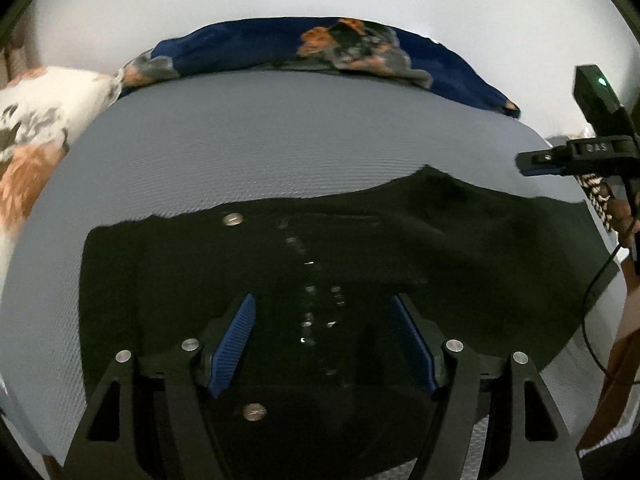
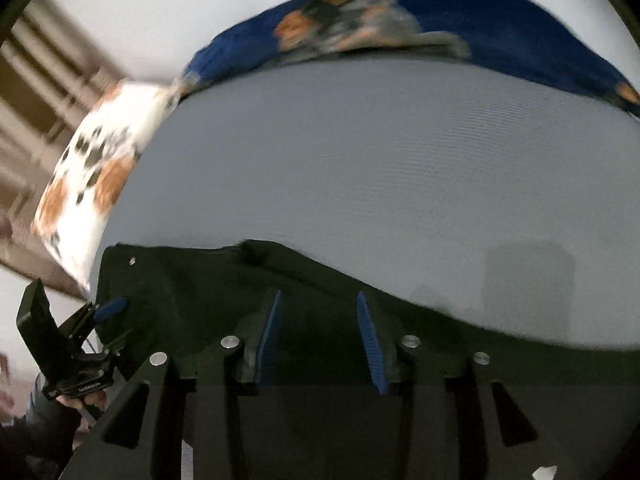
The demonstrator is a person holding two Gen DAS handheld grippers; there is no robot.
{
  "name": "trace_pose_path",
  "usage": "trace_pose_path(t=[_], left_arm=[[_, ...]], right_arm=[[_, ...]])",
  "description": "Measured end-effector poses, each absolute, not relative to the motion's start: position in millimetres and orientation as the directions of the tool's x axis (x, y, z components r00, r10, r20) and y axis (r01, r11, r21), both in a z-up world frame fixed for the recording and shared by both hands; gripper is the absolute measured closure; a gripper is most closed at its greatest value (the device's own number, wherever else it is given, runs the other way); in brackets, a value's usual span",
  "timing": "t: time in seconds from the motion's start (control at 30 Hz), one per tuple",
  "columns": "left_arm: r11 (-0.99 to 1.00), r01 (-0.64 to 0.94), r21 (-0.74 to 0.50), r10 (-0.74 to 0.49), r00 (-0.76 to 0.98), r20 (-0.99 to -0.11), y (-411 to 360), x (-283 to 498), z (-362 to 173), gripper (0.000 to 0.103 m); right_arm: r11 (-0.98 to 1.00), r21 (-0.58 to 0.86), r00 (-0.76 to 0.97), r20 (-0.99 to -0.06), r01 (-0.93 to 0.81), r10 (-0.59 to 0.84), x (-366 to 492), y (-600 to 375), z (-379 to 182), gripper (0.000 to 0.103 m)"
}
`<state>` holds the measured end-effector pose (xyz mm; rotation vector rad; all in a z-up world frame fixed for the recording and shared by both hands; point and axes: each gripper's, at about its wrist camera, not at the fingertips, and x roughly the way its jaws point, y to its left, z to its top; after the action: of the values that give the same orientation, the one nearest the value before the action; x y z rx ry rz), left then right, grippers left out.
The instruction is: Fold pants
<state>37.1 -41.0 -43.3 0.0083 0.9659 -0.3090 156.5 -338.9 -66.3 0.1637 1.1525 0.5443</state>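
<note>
Both grippers' jaws gape empty over dark pants (image 1: 360,248), whose near edge the left gripper (image 1: 324,308) hides.

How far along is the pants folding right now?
Done: the black pants lie on the grey bed in a wide dark slab, apparently folded lengthwise. In hand: nothing; the left claw and right claw hang open over the cloth. Left: probably more folds to make it compact.
</note>
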Motion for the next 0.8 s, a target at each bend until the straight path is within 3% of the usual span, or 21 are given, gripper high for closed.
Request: trace_pose_path(t=[0.27, 0.43, 0.47, 0.53, 0.8], left_arm=[[0.962, 0.258, -0.093, -0.221, 0.528, -0.820, -36.4, 31.0, -56.4, 0.033], [0.954, 0.250, -0.167, -0.277, 0.513, -0.813, -22.8, 29.9, -59.0, 0.033], [0.952, 0.251, -0.175, -0.283, 0.511, -0.811, -21.1, 29.6, -59.1, 0.033], [0.950, 0.256, -0.177, -0.288, 0.509, -0.812, -20.7, 29.0, -59.1, 0.033], [0.948, 0.273, -0.166, -0.290, 0.519, -0.804, -17.5, 25.6, -61.0, 0.033]], right_arm=[[0.797, 0.457, 0.158, -0.821, -0.395, 0.549, 191.9, -278.1, -89.3, 0.057], [0.770, 0.474, 0.065, -0.833, -0.427, 0.550, 195.5, -254.4, -107.7, 0.057], [0.766, 0.472, 0.063, -0.833, -0.436, 0.549, 194.5, -251.3, -107.9, 0.063], [0.747, 0.479, 0.080, -0.816, -0.462, 0.573, 192.7, -248.7, -102.3, 0.090], [0.816, 0.392, 0.200, -0.838, -0.426, 0.507, 199.1, -243.5, -102.4, 0.093]])
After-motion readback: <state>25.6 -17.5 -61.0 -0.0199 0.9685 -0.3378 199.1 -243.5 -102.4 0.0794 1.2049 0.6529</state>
